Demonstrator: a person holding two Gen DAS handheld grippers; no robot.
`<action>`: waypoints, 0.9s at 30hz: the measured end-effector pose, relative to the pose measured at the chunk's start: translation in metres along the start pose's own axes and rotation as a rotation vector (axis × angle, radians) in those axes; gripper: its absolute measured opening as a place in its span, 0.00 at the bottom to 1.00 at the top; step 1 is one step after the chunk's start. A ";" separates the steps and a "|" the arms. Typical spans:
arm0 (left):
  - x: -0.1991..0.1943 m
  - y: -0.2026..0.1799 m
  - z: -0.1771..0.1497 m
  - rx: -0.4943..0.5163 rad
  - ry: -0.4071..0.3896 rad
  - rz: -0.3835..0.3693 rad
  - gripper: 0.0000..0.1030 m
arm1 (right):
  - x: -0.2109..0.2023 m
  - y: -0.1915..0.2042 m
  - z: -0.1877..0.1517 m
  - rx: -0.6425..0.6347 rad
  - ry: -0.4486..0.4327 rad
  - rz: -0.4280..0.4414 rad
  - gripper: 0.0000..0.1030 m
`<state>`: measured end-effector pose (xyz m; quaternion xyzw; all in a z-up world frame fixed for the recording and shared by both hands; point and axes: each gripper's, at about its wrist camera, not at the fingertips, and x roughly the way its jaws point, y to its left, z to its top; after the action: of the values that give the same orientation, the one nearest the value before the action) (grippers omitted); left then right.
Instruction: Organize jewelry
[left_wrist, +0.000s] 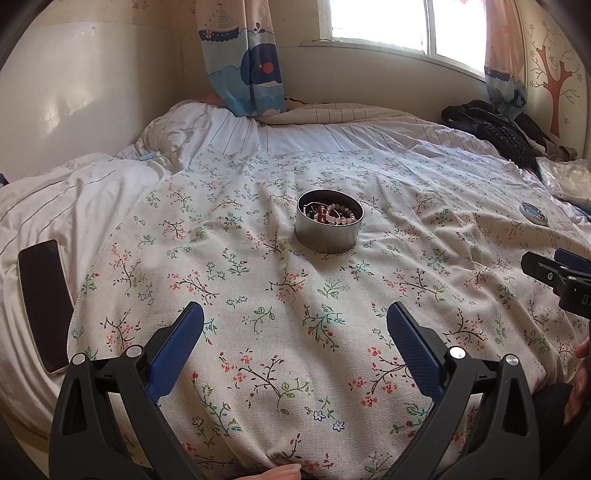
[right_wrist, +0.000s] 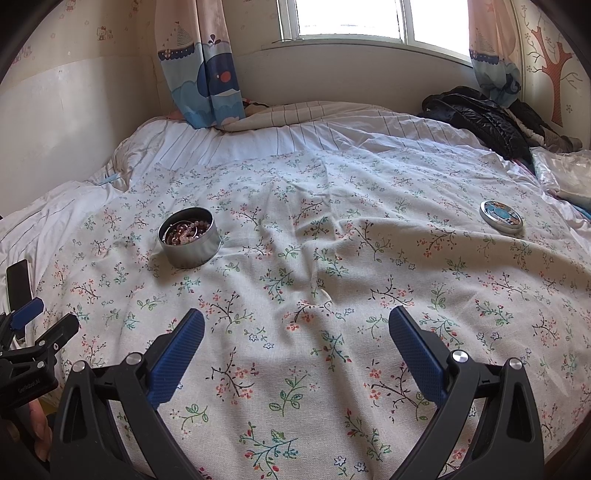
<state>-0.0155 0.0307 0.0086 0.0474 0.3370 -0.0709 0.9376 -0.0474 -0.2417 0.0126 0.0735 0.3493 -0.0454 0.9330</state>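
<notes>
A round silver tin stands open on the floral cloth, with bead bracelets inside. It also shows in the right wrist view at the left. Its lid, with a blue patterned top, lies flat far to the right; it shows in the left wrist view too. My left gripper is open and empty, near the bed's front, well short of the tin. My right gripper is open and empty over bare cloth between tin and lid.
A phone lies on the white striped duvet at the left. A black jacket and a plastic bag sit at the far right. Curtains hang at the window behind the bed.
</notes>
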 end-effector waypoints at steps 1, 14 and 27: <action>0.000 -0.001 0.000 0.000 0.000 0.001 0.93 | 0.000 -0.001 0.000 -0.001 0.000 0.000 0.93; 0.003 -0.004 0.004 0.015 0.029 0.020 0.93 | -0.004 -0.001 0.002 -0.019 -0.022 -0.006 0.93; 0.004 -0.007 0.001 0.034 0.009 0.032 0.93 | 0.000 -0.002 0.007 -0.022 -0.018 0.000 0.93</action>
<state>-0.0130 0.0235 0.0068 0.0691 0.3392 -0.0612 0.9362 -0.0433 -0.2444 0.0173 0.0628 0.3413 -0.0423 0.9369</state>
